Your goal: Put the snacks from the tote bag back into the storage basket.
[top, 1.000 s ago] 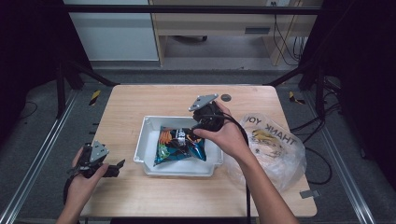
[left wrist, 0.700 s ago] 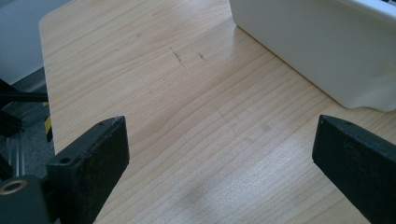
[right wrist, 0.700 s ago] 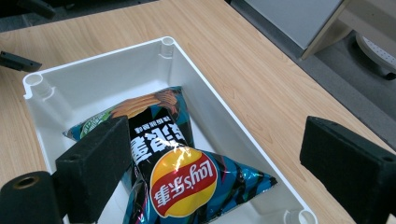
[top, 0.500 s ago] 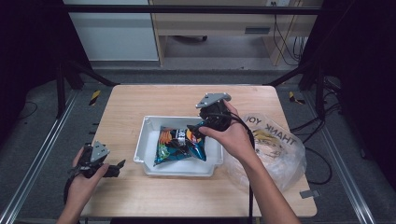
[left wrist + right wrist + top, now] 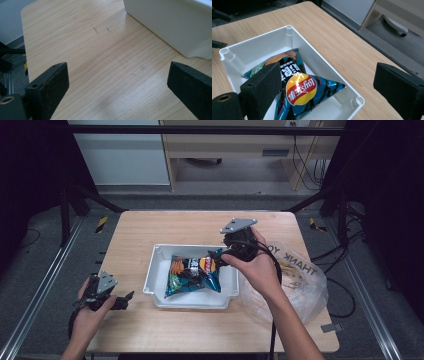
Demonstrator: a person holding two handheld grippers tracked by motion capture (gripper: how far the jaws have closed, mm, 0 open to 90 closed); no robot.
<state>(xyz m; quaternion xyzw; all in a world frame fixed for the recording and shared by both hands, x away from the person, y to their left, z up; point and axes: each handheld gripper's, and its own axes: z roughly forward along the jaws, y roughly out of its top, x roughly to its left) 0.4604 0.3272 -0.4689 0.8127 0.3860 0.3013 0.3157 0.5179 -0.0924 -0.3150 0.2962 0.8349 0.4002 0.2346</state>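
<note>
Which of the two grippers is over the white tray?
The right gripper, jaws open above the blue chip bag in the white plastic tray; the left gripper sits beside it.

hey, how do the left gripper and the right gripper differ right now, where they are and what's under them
The left gripper sits low at the table's near left edge, while the right gripper is held up over the white bin. The left gripper view looks onto bare wood beside the bin; the right gripper view looks down on the blue chip bag in it. Both have open jaws and hold nothing.
</note>
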